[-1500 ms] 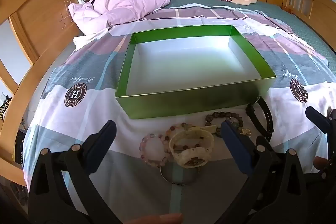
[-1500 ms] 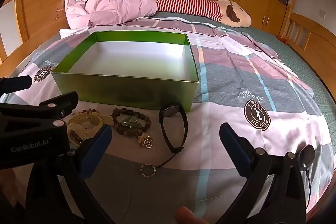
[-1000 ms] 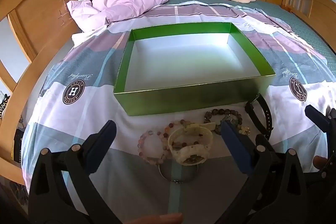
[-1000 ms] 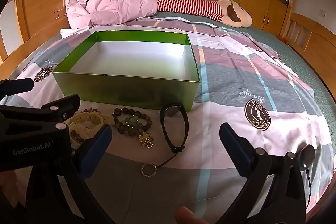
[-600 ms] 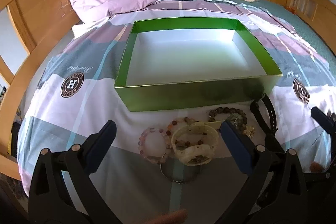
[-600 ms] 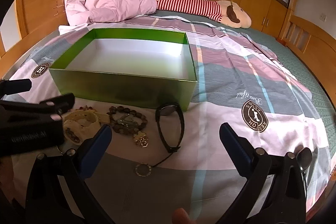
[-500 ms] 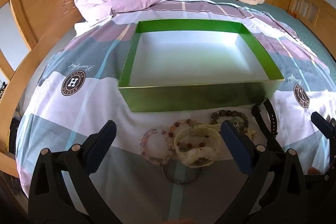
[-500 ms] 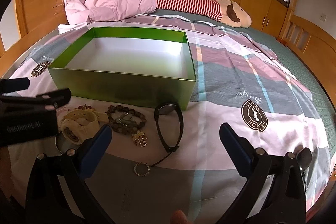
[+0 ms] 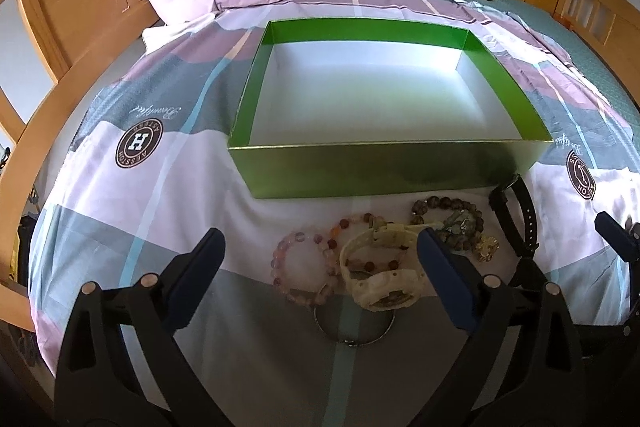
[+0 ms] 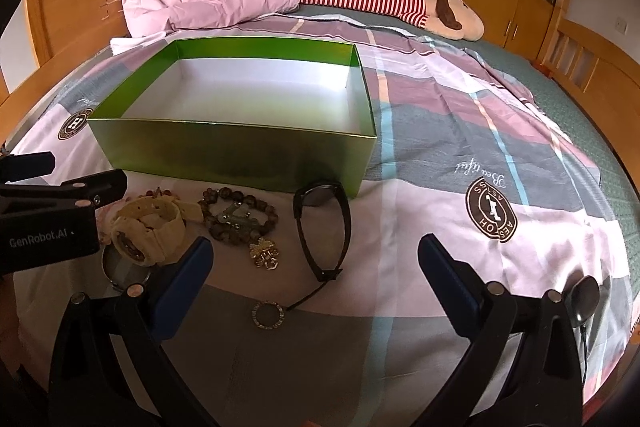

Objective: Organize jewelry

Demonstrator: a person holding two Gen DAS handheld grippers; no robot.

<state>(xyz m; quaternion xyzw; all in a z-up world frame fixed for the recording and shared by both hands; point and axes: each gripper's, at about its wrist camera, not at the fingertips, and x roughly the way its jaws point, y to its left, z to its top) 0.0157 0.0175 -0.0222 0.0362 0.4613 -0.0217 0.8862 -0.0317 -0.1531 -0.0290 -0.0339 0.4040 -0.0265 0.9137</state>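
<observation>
- While both grippers hover low, the left gripper (image 9: pixel 320 259) and right gripper (image 10: pixel 314 263) have jaws spread wide, holding nothing.
- Bracelets (image 9: pixel 304 267), a cream watch (image 9: pixel 382 277) and a black band (image 10: pixel 324 227) lie on the bed (image 10: pixel 460 155).
- Beyond them, the green box (image 9: pixel 360 171) holds nothing.

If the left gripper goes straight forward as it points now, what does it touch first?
Most likely the cream watch lying between the open fingers of the left gripper, beside the pink bead bracelet; depth is unclear.
</observation>
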